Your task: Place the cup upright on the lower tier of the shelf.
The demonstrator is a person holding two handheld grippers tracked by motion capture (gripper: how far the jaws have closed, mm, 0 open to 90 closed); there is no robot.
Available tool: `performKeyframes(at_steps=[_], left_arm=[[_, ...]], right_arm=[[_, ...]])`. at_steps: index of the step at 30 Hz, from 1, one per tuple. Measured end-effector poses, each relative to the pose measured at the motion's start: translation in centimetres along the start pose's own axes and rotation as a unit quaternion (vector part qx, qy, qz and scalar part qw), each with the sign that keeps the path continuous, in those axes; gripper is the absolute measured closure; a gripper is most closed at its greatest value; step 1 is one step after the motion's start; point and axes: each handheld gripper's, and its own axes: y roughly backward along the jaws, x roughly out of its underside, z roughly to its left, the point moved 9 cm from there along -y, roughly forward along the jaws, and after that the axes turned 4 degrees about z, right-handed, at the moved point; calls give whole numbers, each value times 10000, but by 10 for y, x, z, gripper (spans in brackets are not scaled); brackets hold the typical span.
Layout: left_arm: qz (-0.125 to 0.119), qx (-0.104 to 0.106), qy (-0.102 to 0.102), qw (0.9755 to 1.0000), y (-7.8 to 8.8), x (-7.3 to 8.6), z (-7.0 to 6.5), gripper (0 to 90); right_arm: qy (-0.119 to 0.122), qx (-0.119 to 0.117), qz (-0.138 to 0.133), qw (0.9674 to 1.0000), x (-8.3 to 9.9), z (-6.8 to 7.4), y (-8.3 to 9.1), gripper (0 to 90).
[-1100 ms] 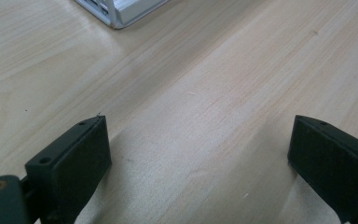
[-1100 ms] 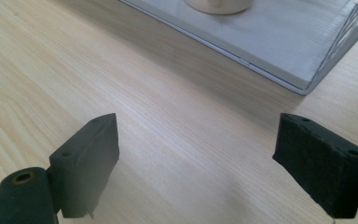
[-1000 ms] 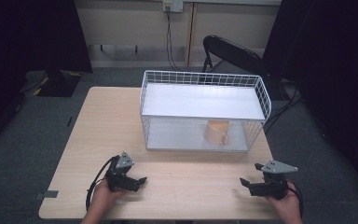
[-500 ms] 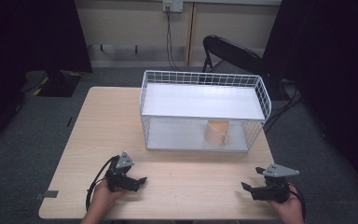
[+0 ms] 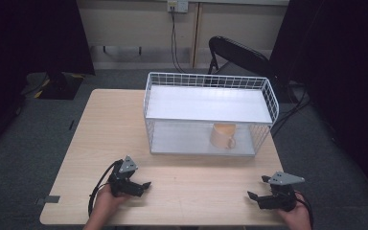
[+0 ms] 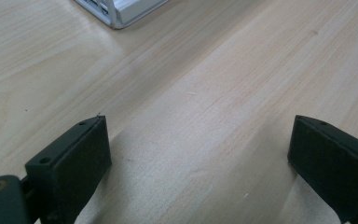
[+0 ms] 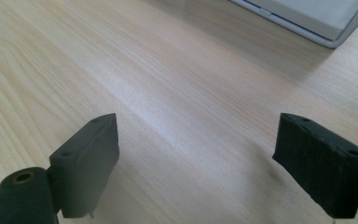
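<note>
Table (image 5: 100,124): pale wood-grain top, smooth, faint sheen; wire rack (image 5: 208,112): white-coated metal mesh with smooth matt white shelves; mug (image 5: 222,136): tan, smooth, looks ceramic; left gripper (image 6: 200,161) and right gripper (image 7: 198,163): matt black plastic jaws, finely textured pad faces.
</note>
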Motion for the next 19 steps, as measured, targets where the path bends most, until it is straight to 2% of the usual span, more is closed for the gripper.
performKeyframes(at_steps=[8,12,19], left_arm=[[0,0,1,10000,0,0,0,52],[0,-1,0,10000,0,0,0,52],[3,0,-1,10000,0,0,0,52]], right_arm=[[71,14,50,10000,3,2,-6,132],[6,-68,77,9999,3,2,-7,130],[18,-83,87,9999,3,1,-8,124]])
